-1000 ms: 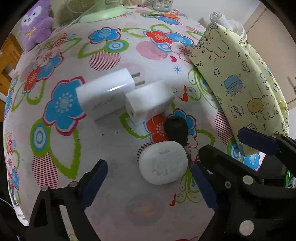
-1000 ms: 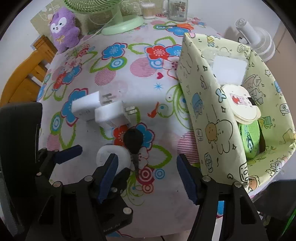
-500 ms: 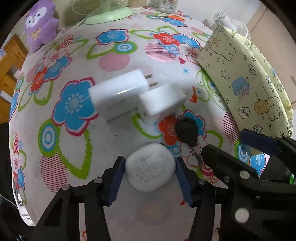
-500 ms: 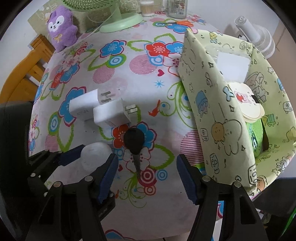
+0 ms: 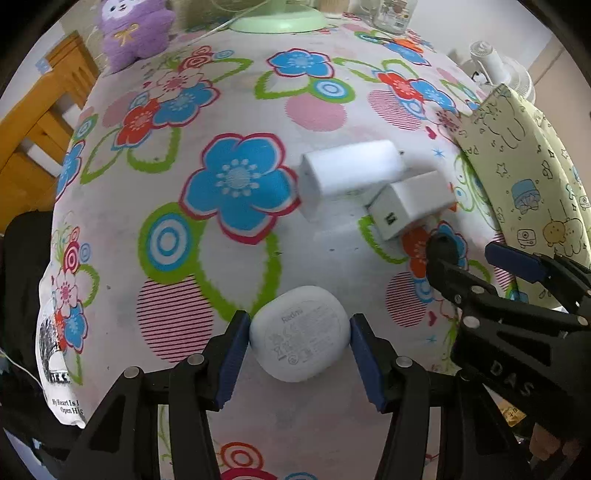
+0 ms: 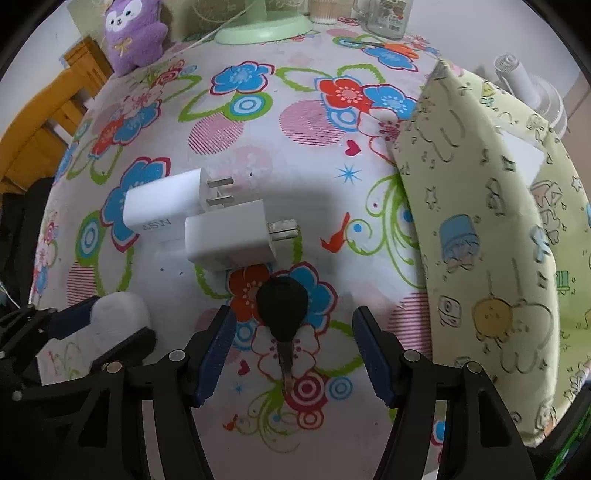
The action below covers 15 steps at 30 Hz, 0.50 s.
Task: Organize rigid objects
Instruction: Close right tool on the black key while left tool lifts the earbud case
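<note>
Now the left gripper (image 5: 299,338) is pinching a white earbud case (image 5: 300,333), its blue pads (image 5: 233,338) pressing against both sides of the case, which is lying label-up on the flowered tablecloth (image 5: 236,192); its jaws closed onto the case within the past second. Meanwhile the right gripper (image 6: 291,349) is standing spread, its pads apart on either side of a black-headed key (image 6: 282,308) that is lying flat on the cloth and touching neither pad. Just beyond the key, two white chargers are sitting side by side and touching: the larger charger (image 6: 166,205) and the smaller charger (image 6: 229,240), prongs pointing toward the pale yellow cartoon-print storage box (image 6: 487,258) that is standing at the right of the table. At the far edge a purple plush toy (image 6: 133,33) is sitting beside a green fan base (image 6: 264,27).
</note>
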Tool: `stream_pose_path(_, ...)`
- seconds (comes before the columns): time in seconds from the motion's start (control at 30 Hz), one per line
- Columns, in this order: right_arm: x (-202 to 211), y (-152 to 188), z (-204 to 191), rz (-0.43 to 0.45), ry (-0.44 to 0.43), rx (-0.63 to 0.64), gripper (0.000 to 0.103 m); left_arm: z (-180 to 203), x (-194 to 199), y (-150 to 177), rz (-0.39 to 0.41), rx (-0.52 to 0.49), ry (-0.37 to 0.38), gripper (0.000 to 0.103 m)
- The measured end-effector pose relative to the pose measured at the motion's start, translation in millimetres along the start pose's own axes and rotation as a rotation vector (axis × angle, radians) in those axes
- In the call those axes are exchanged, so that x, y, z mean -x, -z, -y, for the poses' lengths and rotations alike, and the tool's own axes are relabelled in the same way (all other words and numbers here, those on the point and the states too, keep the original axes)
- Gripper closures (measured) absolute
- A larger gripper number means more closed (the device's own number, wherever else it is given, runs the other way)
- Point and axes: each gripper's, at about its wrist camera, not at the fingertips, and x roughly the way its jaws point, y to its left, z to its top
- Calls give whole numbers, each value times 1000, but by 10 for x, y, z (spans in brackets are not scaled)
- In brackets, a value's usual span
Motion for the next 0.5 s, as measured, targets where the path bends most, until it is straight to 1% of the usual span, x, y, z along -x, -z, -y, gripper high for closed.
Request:
stream_pose_path(0.17, -96, -24, -64, -15, 17, 14, 34, -88, 32, 60, -4, 17, -1, 46)
stream_pose_path(0.23, -135, -31, -88, -21, 46, 22, 34, -129, 48, 83, -4, 25, -2, 46)
stream_pose_path(0.3, -128, -40, -97, -7, 45, 17, 39, -207, 89, 134, -3, 34, -1, 46)
stream_pose_path(0.37, -120, -47, -110, -1, 19, 16, 57, -254, 102, 146, -3, 38, 0, 46)
stream_pose_path(0.4, -108, -43, -142, 9, 17, 30, 61, -275, 103, 148, -3, 42, -1, 46)
stream_pose_path(0.43, -101, -38, -171, 12, 15, 40, 68, -297, 109, 156, -2, 45, 0, 46)
stream_pose_path(0.5, -94, -30, -212, 12, 34, 39, 68, -329, 123, 160, -1, 52, 4, 46)
